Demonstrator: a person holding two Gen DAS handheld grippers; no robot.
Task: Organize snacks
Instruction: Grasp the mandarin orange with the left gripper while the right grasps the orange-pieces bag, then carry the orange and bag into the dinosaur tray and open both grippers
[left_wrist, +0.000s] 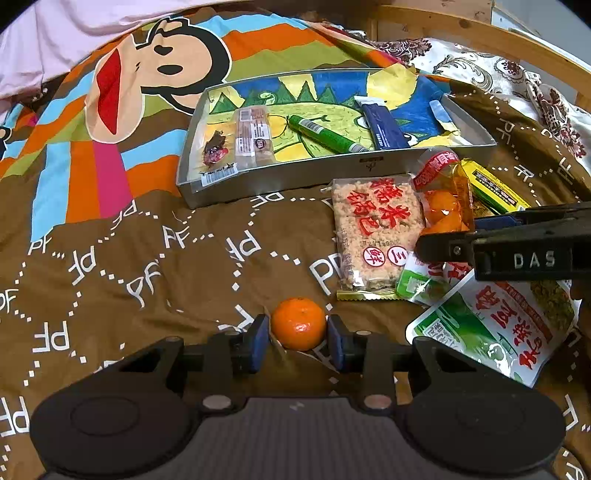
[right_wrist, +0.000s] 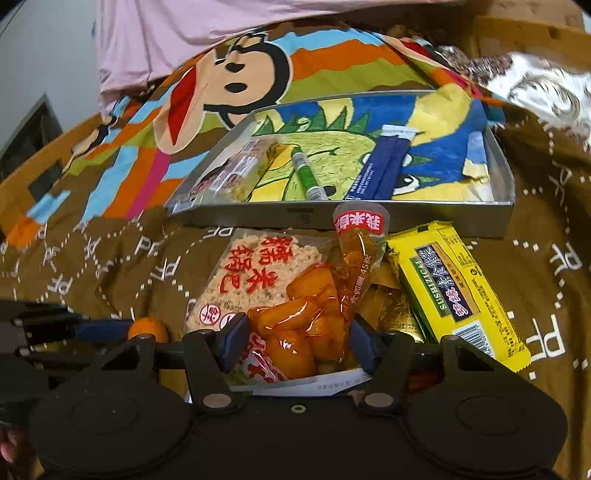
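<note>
Mandarin (left_wrist: 298, 328) | between left fingers (left_wrist: 258, 341), both blue pads touching

A home bedroom is shown: a bed is covered by a brown quilt (left_wrist: 110, 258) printed with a cartoon monkey. Pink bedding (left_wrist: 74, 33) is bunched behind the quilt, and a wooden bed frame (left_wrist: 461, 33) is seen beyond it.

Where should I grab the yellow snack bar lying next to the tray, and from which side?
Grip the yellow snack bar across its narrow width near the middle, coming down from above. It lies flat on the blanket with one long edge clear, but the other crowds the orange snack bag, so a finger must slip in there.
</note>
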